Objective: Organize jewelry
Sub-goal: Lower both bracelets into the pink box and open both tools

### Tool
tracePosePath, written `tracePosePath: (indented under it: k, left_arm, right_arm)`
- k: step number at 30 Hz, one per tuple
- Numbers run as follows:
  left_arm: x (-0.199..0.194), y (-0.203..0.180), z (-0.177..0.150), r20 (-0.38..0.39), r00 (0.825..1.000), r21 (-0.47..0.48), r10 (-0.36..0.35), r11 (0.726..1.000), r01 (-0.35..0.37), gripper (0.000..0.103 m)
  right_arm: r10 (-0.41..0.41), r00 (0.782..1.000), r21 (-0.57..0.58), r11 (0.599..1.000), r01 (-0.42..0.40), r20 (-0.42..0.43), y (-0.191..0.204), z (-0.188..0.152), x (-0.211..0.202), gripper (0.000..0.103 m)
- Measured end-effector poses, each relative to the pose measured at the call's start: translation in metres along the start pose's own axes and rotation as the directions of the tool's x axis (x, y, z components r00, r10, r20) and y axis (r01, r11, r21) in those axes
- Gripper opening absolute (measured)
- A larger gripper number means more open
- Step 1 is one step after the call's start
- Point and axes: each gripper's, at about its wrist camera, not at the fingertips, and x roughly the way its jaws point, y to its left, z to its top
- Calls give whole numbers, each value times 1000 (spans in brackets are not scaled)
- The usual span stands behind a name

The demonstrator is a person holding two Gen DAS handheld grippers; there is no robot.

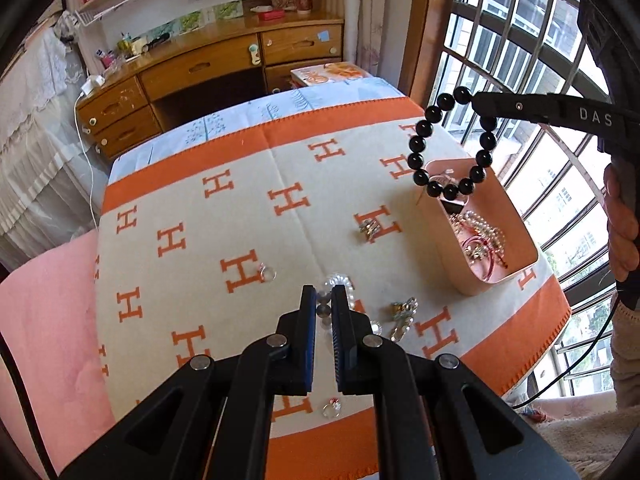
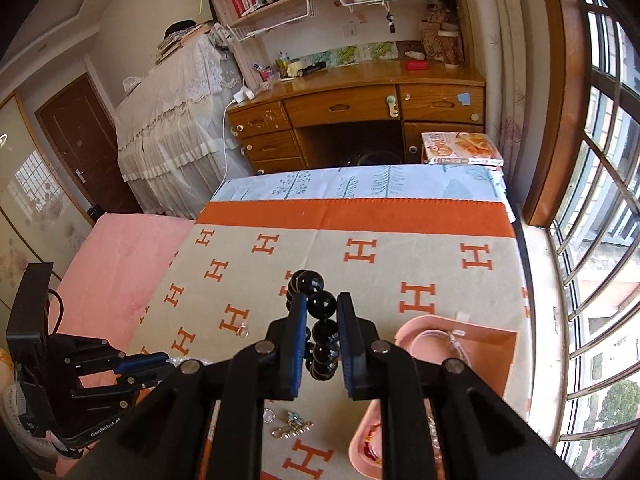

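Jewelry lies scattered on our orange-and-cream blanket (image 1: 200,208), and more of it fills the pink tray (image 1: 516,236) near the blanket's window-side edge. Our right tool (image 2: 322,306) pinches a black bead bracelet (image 1: 444,140), its pads pressed onto one bead while the loop hangs free in the air above the tray's far end. In the left wrist view that tool reaches in level from the right, with our hand (image 1: 620,232) wrapped around its grip close to the window bars (image 1: 520,32). Our left tool (image 1: 323,300) points steeply down over the near middle of the blanket, jaws drawn together on a clear bead bracelet (image 1: 340,284), whose grey beads show in the narrow gap between the pads. Loose pieces lie around it: a small ring (image 1: 269,274), a sparkly clip (image 1: 370,227), a gold brooch (image 1: 404,314) and a tiny crystal charm (image 1: 332,408). Leftward the blanket is wide and bare up to its orange border. The tray sits just beside the right border, with the window directly beyond it. Past the far edge a pale blue sheet (image 2: 360,184) runs toward a wooden desk (image 2: 360,108).
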Motion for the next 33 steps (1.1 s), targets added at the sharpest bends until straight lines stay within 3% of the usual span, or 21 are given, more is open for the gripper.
tracePosePath:
  k: [10, 20, 24, 29, 33]
  left_arm:
    - [13, -66, 53, 47, 997, 82, -62, 995, 58, 5]
    - [58, -132, 85, -10, 991, 139, -134, 981, 134, 5]
    - [76, -139, 90, -41, 989, 127, -140, 981, 145, 5]
    - [91, -138, 92, -73, 987, 107, -146, 982, 153, 5]
    - [92, -138, 92, -75, 986, 113, -149, 981, 157, 5]
  right_arm:
    - [-162, 987, 89, 983, 163, -22, -69, -33, -19, 15]
    - [-295, 954, 136, 945, 299, -46, -106, -55, 0, 15]
    - [-258, 963, 160, 950, 268, -77, -107, -58, 19, 15]
    - [-154, 982, 224, 959, 176, -109, -107, -60, 43, 16]
    - [-102, 993, 234, 966, 113, -59, -103, -58, 37, 16]
